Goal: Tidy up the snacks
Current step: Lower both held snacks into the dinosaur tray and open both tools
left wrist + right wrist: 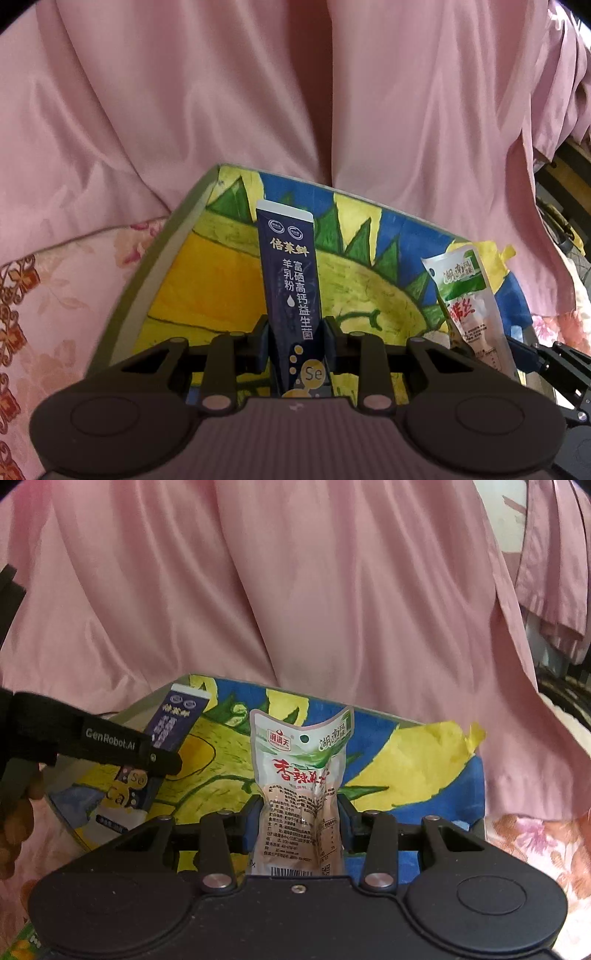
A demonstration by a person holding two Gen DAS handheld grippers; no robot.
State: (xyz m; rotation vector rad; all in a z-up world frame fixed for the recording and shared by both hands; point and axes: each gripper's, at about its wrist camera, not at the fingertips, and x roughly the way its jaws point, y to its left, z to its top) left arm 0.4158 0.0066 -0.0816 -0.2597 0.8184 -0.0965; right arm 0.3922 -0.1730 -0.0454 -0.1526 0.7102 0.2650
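Pink curtain (184, 110) hung in folds straight ahead of both tongs, closing off the far side, with floral cloth (44, 295) spread below it. Beneath the tongs lay a painted box (207, 273) in yellow, green and blue, its grey rim running up to the left of the left gripper (296, 341), which was clamped on an upright navy sachet (290, 269). To that sachet's right, apart from it, the right gripper (301, 818) was clamped on a white snack pouch (299, 768), over the box's blue right edge
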